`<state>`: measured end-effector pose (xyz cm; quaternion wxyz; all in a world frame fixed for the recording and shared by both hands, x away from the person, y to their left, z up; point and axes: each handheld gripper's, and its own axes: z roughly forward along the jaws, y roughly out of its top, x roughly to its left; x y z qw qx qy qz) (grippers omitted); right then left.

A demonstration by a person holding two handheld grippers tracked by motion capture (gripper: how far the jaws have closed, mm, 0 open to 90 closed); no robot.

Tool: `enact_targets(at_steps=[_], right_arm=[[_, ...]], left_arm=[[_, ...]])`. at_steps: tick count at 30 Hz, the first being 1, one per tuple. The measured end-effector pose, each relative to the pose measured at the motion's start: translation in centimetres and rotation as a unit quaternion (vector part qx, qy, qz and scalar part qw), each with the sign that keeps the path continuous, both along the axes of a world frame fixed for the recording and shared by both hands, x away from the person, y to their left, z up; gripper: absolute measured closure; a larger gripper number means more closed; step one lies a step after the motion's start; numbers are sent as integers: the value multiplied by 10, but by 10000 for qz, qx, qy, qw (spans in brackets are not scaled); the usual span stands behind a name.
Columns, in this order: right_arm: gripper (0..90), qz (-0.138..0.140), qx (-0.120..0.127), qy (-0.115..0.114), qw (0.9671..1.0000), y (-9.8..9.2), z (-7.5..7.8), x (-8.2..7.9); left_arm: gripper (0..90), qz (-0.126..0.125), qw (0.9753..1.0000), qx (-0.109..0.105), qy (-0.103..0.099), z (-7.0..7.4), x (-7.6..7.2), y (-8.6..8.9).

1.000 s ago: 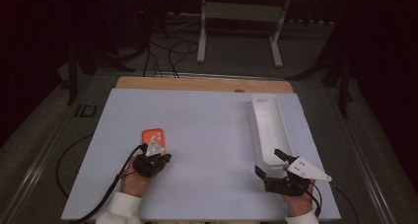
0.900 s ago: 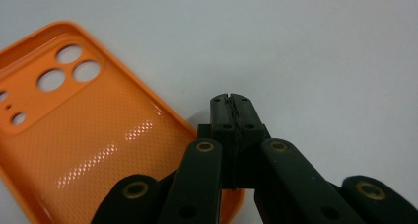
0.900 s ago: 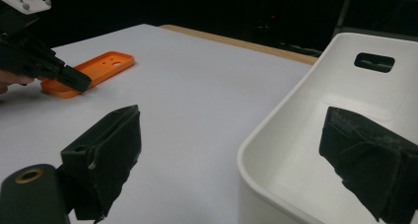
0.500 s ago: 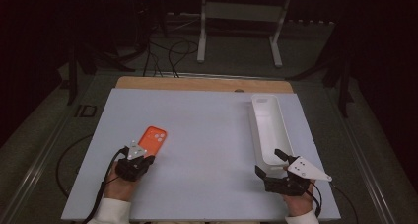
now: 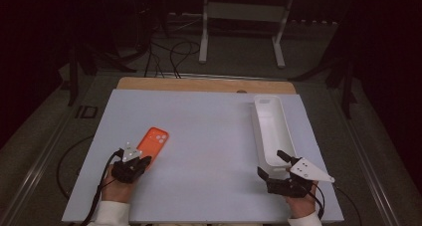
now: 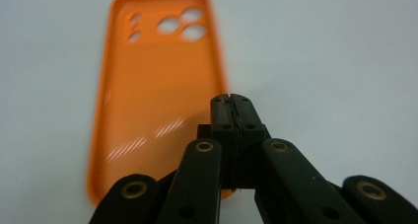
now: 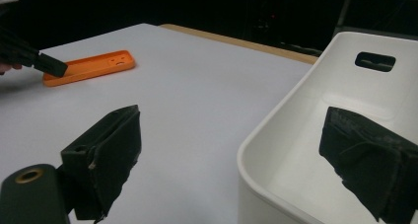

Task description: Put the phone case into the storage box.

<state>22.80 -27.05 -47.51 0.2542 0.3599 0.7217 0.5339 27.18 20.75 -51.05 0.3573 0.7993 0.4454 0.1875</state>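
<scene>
An orange phone case (image 5: 153, 141) lies flat on the white board, inside facing up and camera holes at its far end. My left gripper (image 5: 143, 161) is shut with nothing between its jaws. In the left gripper view its tips (image 6: 231, 103) hang over the near end of the case (image 6: 157, 86). The right gripper view shows those tips at the end of the case (image 7: 88, 66). My right gripper (image 5: 272, 165) is open at the near end of a long white tray (image 5: 256, 121). One jaw is over the board and the other inside the tray (image 7: 296, 110).
The white board (image 5: 209, 136) spans the table, with a wooden strip (image 5: 199, 84) along its far edge. A metal stand (image 5: 239, 17) and cables sit on the dark floor behind. Cables trail from both grippers off the near edge.
The orange case went from looking short and raised at the left gripper to lying flat. The left gripper drew back toward the near left. The right gripper stayed put.
</scene>
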Motion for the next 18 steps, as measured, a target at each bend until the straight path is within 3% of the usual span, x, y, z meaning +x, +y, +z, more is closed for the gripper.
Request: enact_targets(at_steps=[5,6,11,12,16,18], right_arm=[[89,20,-13,9,10000,1,0,-1],[89,22,-13,6,10000,1,0,-1],[89,-2,1,21,10000,0,-1,0],[89,0,3,20,10000,0,-1,0],[89,22,4,-7,10000,0,0,0],[89,31,20,-1,10000,0,0,0]], left_arm=[[898,-121,9999,20,-80,2,-1,-6],[898,-137,9997,-101,-183,6,-4,-5],[726,-96,9987,-306,-391,15,-8,4],[726,-174,9976,-447,-501,19,-11,8],[573,-303,9949,-706,-656,25,-17,16],[532,-325,9931,-741,-848,30,-22,19]])
